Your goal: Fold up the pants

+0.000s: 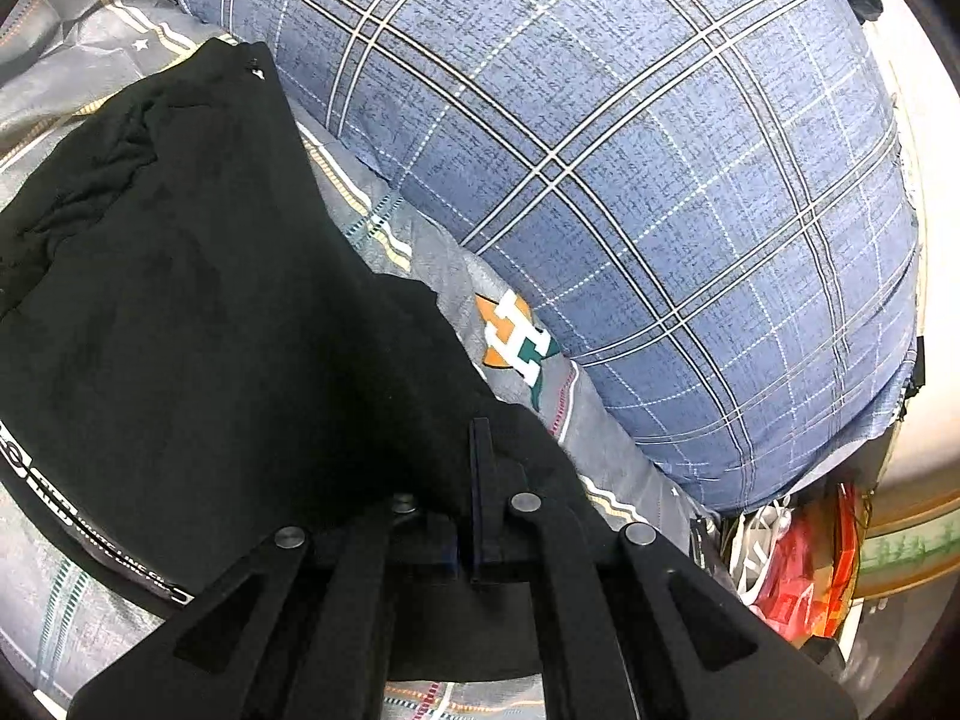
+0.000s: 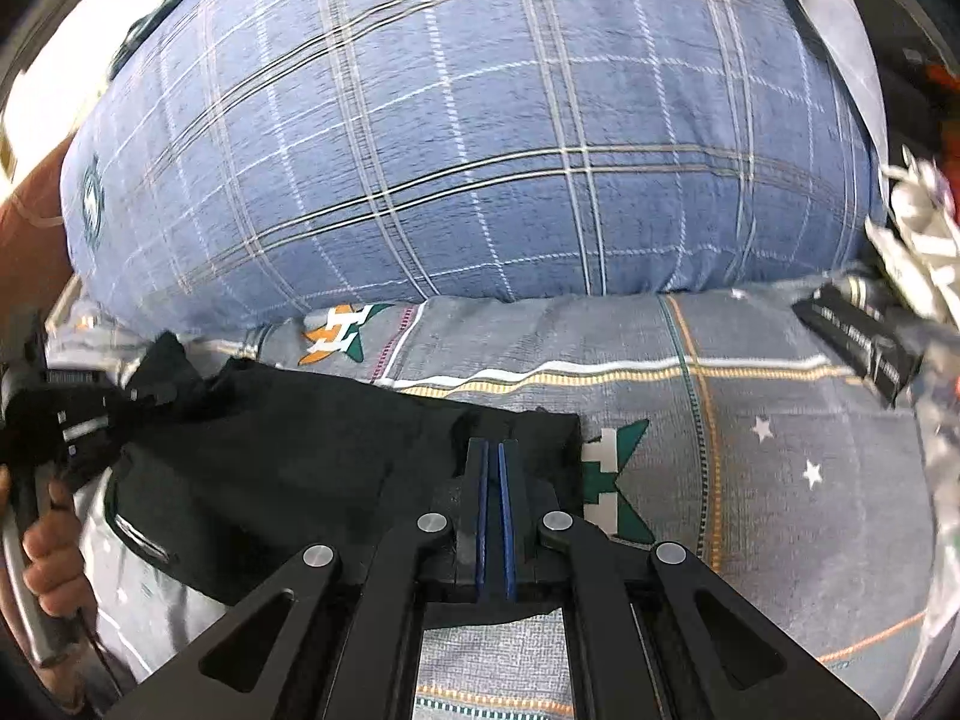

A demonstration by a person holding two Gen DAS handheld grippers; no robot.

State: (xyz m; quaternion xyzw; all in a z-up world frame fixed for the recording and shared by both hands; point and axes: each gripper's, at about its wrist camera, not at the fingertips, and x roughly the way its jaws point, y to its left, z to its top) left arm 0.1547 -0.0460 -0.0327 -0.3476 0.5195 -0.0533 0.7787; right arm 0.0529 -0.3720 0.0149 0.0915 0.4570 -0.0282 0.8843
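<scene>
Right now the black pants (image 1: 198,312) lie spread on a bed covered by a grey patterned sheet (image 1: 420,252), just in front of a large blue plaid pillow (image 1: 630,180) that fills the upper part of both views. Seen from the left wrist camera, the left gripper (image 1: 480,480) sits low over the near edge of the pants, its fingers drawn together with black fabric bunched around them, so they look clamped on the cloth (the dark fingers against dark fabric make the exact pinch hard to read). A white-lettered band runs along the pants' lower left edge in that view, and the fabric rises in folds toward the upper left. Beside the pillow's lower right corner sits a heap of red and white bags (image 1: 798,564). From the right wrist camera, the right gripper (image 2: 493,468) has its blue-edged fingers pressed together, with only a thin line between them, at the right corner of the pants (image 2: 288,468), and black fabric lies under and around the tips; it appears pinched on that corner. The pants stretch leftward from there to the left gripper (image 2: 66,420), visible at the left edge with a hand (image 2: 51,552) wrapped around its handle. A green and white star-shaped motif on the sheet (image 2: 780,450) shows just right of the pinched corner, and a black strap (image 2: 858,342) lies farther right near the pillow's edge.
</scene>
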